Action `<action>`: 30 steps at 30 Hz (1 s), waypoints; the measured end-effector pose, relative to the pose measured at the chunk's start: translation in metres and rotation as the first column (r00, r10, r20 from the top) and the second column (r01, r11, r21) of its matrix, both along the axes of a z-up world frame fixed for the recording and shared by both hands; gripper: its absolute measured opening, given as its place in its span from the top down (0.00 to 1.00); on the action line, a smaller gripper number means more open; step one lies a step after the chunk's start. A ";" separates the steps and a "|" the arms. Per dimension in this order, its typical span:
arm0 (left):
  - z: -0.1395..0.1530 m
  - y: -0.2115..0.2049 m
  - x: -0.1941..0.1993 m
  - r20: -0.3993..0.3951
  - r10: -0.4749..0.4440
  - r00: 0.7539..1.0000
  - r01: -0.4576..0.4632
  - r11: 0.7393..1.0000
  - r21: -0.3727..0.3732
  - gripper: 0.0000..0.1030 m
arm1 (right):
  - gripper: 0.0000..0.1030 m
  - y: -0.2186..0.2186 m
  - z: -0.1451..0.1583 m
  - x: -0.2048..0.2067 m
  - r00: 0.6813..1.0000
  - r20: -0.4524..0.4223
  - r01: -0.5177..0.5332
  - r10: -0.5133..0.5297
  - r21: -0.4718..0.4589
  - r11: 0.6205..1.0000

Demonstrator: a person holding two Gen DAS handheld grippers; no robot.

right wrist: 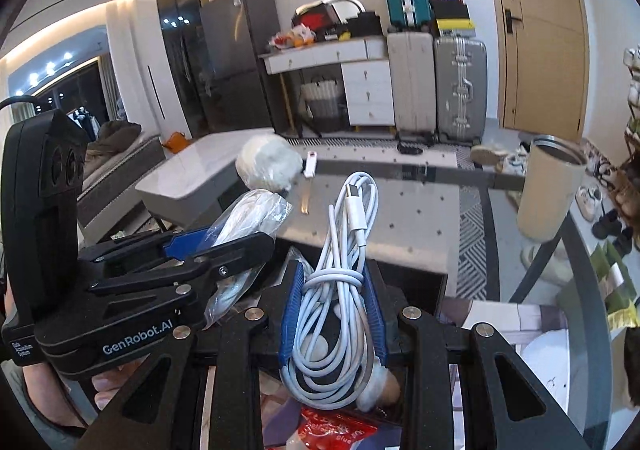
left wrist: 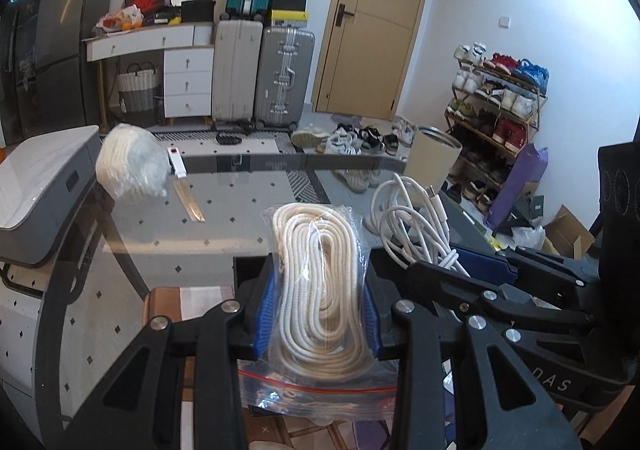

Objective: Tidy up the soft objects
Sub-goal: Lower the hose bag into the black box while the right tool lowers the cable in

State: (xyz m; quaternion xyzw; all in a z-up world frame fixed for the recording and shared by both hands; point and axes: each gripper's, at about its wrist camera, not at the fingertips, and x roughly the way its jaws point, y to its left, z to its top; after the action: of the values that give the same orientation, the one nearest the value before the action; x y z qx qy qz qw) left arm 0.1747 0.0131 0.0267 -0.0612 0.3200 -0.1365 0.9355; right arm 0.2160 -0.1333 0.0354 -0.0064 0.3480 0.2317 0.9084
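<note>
While left tongs (left wrist: 318, 314) clamp the floppy bagged white rope coil (left wrist: 316, 290) mid-bundle, right tongs (right wrist: 332, 318) pinch the limp white charging cable (right wrist: 340, 290); bag's probably slippery.

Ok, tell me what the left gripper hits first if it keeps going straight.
Holding the bagged rope, the left gripper points down toward the glass table. That bare glass likely comes first; the knife lies left of the line. Depth is uncertain.
</note>
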 end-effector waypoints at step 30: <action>-0.035 -0.013 0.013 -0.141 -0.027 0.990 0.033 0.999 0.038 0.65 | 0.71 0.003 -0.038 0.014 0.982 -0.187 -0.020 0.005 -0.081 0.996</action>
State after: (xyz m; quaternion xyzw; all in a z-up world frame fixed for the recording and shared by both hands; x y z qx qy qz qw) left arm 0.1880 -0.0001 -0.0081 -0.0469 0.3888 -0.1394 0.9095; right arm 0.2297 -0.1305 -0.0023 -0.0245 0.4408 0.2224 0.8693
